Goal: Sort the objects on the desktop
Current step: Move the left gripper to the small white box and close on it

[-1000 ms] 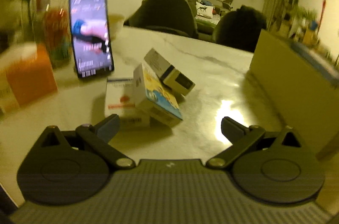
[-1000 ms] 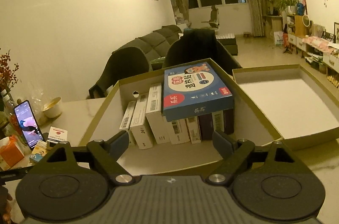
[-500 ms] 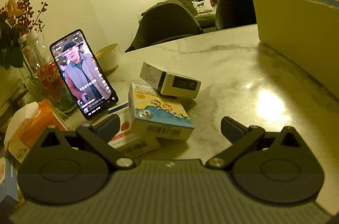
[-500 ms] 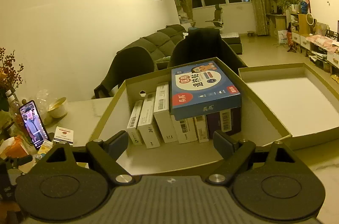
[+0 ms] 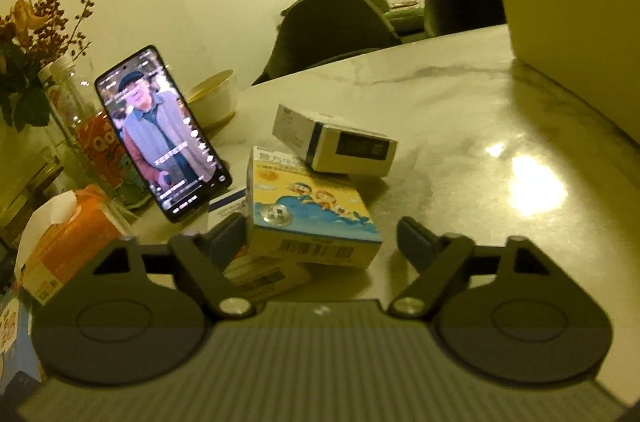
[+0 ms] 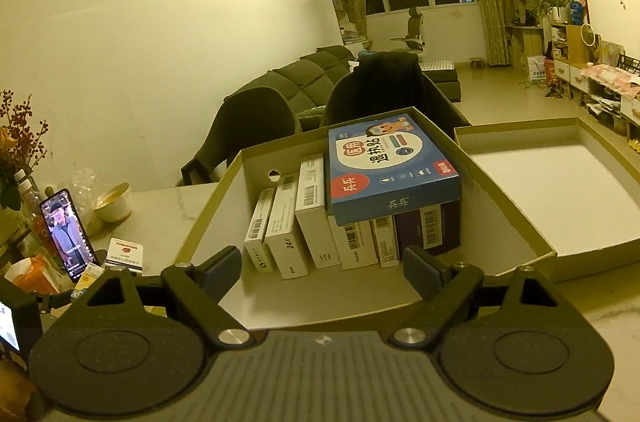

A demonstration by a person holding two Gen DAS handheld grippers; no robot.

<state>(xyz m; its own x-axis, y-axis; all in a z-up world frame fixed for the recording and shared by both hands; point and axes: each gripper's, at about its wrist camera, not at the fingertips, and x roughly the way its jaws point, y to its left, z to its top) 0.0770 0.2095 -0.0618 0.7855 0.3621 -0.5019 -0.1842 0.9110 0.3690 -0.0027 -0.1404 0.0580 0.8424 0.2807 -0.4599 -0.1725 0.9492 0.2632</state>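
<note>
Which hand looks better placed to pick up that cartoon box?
Left gripper: its jaws, just closing, straddle the cartoon box. The right gripper hangs open over the storage box.

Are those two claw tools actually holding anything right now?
Not yet. The left gripper has just been closing its jaws around the cartoon box, one side still clear. The right gripper is open, empty.

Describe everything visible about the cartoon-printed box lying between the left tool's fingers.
The cartoon-printed box is a small cardboard carton with a yellow top, blue cartoon figures, a round silver sticker and a barcode on its near side. It lies tilted on a flatter white box, and a white-and-blue box leans on its far edge. The left tool straddles it; its jaws have just been closing, the left finger beside its side, the right still clear.
</note>
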